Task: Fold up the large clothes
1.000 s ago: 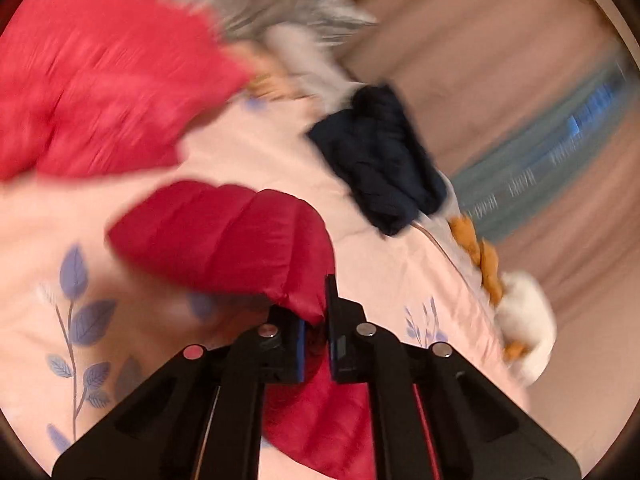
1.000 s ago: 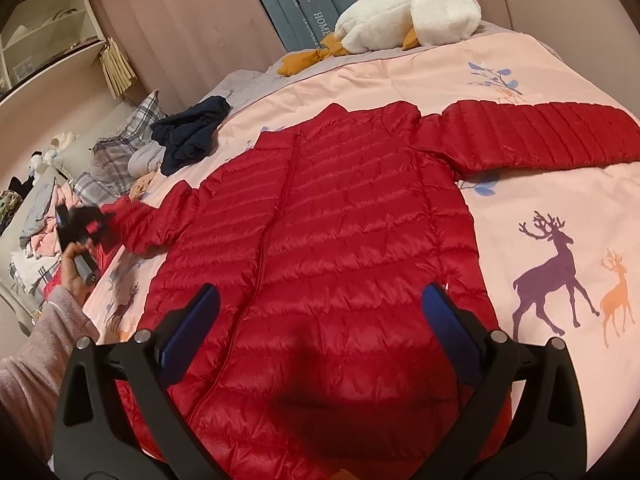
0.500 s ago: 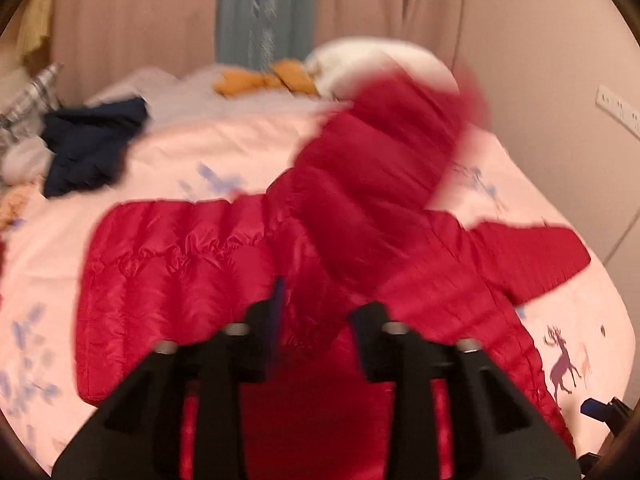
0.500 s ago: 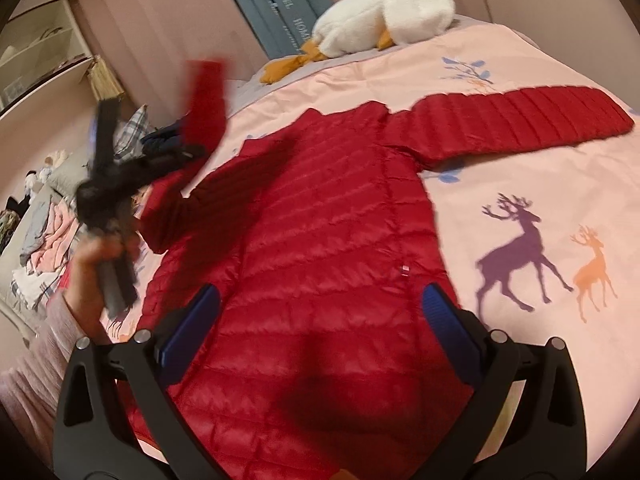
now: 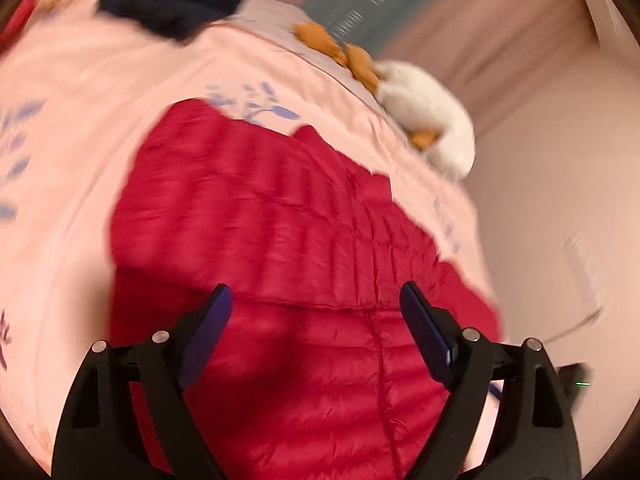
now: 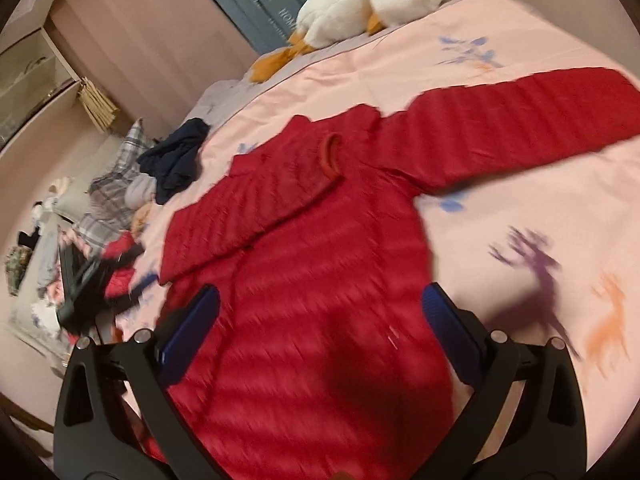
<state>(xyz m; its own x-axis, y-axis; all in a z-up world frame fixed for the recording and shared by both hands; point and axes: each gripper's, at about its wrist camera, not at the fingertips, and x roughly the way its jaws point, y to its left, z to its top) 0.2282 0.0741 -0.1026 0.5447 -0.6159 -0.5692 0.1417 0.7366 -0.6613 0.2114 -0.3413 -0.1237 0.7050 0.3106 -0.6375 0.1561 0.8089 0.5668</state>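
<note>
Left gripper (image 5: 316, 300): jaws wide apart, have just been opening; nothing between the pads, only the red down jacket (image 5: 280, 240) seen below/beyond them. Blue pads (image 5: 208, 328) bare. View is motion-blurred.

Right gripper (image 6: 320, 308): jaws spread wide, empty; hangs over the jacket's lower body, no contact visible. Blue pads (image 6: 192, 320) bare.

Jacket (image 6: 320, 280): lies flat on the pink bedspread (image 6: 520, 208), approx. centre of bed, collar end toward the far side. In the right wrist view, one sleeve (image 6: 256, 200) is folded in across the chest, cuff w/ orange lining (image 6: 330, 156) resting near the collar. Other sleeve (image 6: 520, 128) is stretched straight out to the picture's right, flat on the spread, unfolded. Body quilted, front seam visible in the left wrist view.

Surroundings: white plush goose (image 6: 368, 0) w/ orange feet at the far edge of the bed, well apart from the jacket. Dark navy garment (image 6: 176, 156) bunched on the spread near the jacket's folded-sleeve side, not touching it. Plaid and grey clothes (image 6: 116, 184) piled beyond that. Bedspread print: purple deer (image 6: 536, 264) and orange deer (image 6: 608, 320) beside the jacket's hem side, blue leaf sprigs (image 6: 468, 50) near the collar end. Left gripper also seen in the right wrist view, at that picture's left edge (image 6: 84, 292), blurred; detail there can't be made out.
</note>
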